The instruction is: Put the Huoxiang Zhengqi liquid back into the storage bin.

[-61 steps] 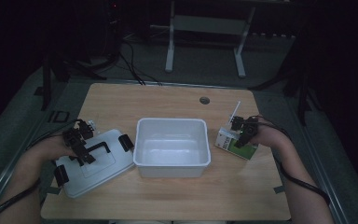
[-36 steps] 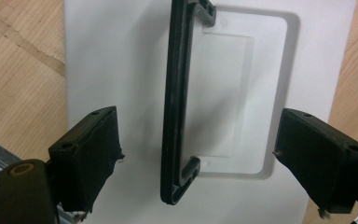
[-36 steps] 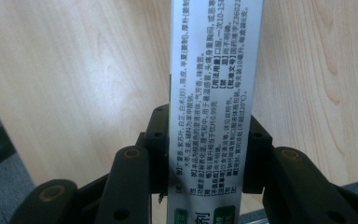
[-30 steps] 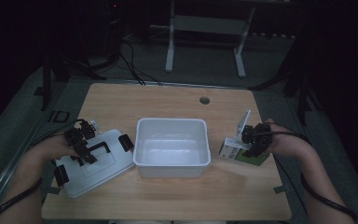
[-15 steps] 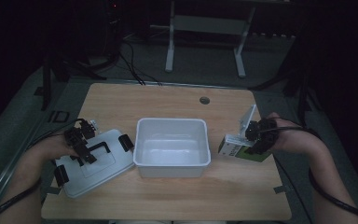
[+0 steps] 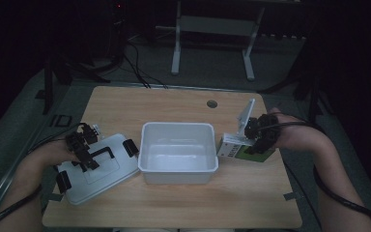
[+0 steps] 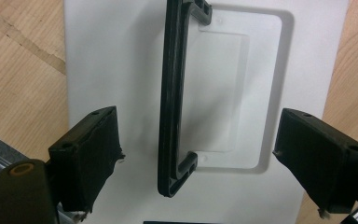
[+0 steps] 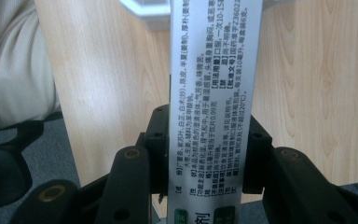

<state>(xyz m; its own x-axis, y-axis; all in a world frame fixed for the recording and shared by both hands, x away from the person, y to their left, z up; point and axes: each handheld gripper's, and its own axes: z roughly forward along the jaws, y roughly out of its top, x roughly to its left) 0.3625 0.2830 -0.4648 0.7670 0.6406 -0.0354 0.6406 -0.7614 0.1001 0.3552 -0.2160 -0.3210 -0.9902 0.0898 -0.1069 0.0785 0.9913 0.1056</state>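
A white lid (image 6: 101, 176) with a black handle (image 6: 100, 153) and black latches lies on the table's left side. My left gripper (image 6: 83, 149) hovers over it. In the left gripper view the jaws stand open on either side of the handle (image 7: 171, 107), clear of it and of the lid (image 7: 116, 56). An open white bin (image 6: 147, 145) sits mid-table. To its right my right gripper (image 6: 254, 140) is shut on a green and white carton (image 6: 232, 150), held level above the wood with one end toward the bin. The right gripper (image 8: 205, 154) clamps the carton's printed face (image 8: 212, 79).
The wooden table (image 6: 174, 106) has a round cable hole (image 6: 212, 103) at the back. A corner of the bin (image 8: 144, 7) lies beyond the carton. Light cloth on the person's leg (image 8: 14, 60) lies past the table edge. A metal stand (image 6: 212, 29) is on the floor behind.
The right hand has tipped the carton from upright onto its side and raised it off the table beside the bin. The left hand and lid have not moved.
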